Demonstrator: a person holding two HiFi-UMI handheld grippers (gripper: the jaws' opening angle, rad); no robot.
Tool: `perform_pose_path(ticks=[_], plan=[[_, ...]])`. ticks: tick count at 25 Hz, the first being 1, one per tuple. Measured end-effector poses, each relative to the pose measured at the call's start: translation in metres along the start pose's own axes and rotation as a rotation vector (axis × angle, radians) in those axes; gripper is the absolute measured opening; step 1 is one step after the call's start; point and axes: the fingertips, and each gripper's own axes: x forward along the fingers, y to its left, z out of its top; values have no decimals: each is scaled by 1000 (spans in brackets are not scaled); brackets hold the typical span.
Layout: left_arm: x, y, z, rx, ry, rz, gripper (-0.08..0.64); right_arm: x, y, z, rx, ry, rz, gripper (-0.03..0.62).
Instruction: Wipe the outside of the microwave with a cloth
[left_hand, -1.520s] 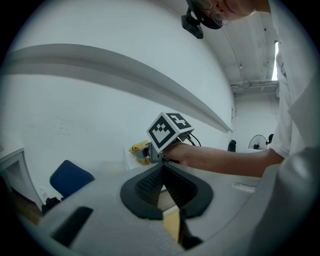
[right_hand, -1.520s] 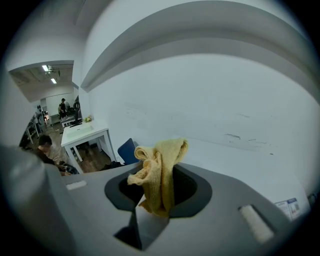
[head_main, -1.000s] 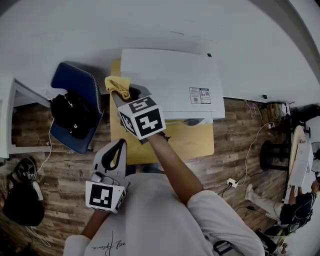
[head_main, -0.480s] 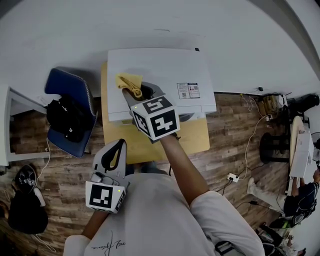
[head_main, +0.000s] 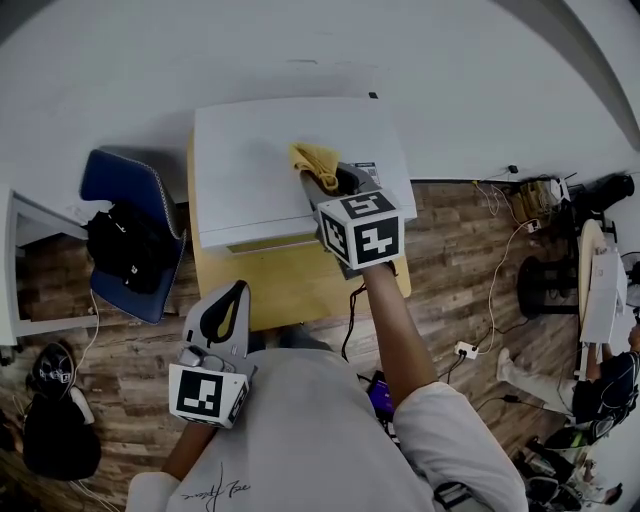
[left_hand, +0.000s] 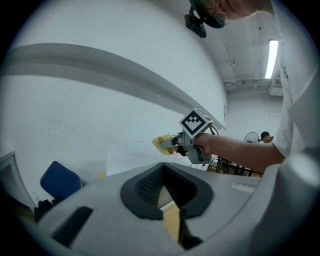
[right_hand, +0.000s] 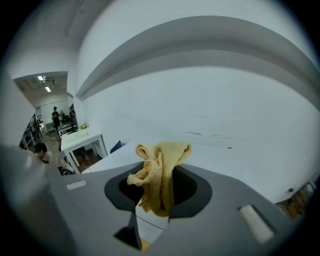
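Note:
The white microwave (head_main: 250, 175) stands on a small yellow table (head_main: 290, 285) against the wall. My right gripper (head_main: 328, 178) is shut on a bunched yellow cloth (head_main: 315, 162), which rests on the microwave's top, right of its middle. In the right gripper view the cloth (right_hand: 160, 172) sticks up from the shut jaws over the white top (right_hand: 112, 159). My left gripper (head_main: 236, 290) hangs shut and empty near my body, short of the table. Its own view shows the right gripper (left_hand: 172, 143), the cloth (left_hand: 162, 143) and the microwave (left_hand: 127, 159) ahead.
A blue chair (head_main: 115, 190) with a black bag (head_main: 120, 245) stands left of the table. A white desk (head_main: 15, 250) is at the far left. Cables and a power strip (head_main: 465, 352) lie on the wood floor to the right. The white wall runs close behind the microwave.
My right gripper has carried the cloth rightward across the microwave's top, from its left edge to right of the middle. The left gripper has stayed put.

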Motion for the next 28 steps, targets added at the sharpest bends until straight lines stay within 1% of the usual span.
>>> perform_pose_path(ticks=[8,10,12,14,17,19,21,26,28], plan=[[8,-7,0,8,9,-11,-11,-38,-98,-34,21,50,-199,121],[10,-8,0,8,10,-13,-11,-49,-120,-43,12,67,-257,121],[11,-10,-1,6,12,-14,-11,-58,-140,-52,-21,95,-324,121],[12,-11,-1,5,16,-15,-11,-64,-155,-61,-76,134,-392,121],[12,-12,-2,4,17,-16,-11,-64,-160,-73,-172,196,-458,121],[11,-12,-3,0,16,-13,-11,-60,-154,-78,-215,219,-467,120],[10,-10,-4,-5,17,-6,-11,-56,-147,-80,-220,217,-464,120],[5,-3,-2,-11,10,6,-11,-50,-132,-76,-126,180,-428,120],[3,-1,-3,-14,11,8,-11,-48,-124,-75,-117,174,-417,120]])
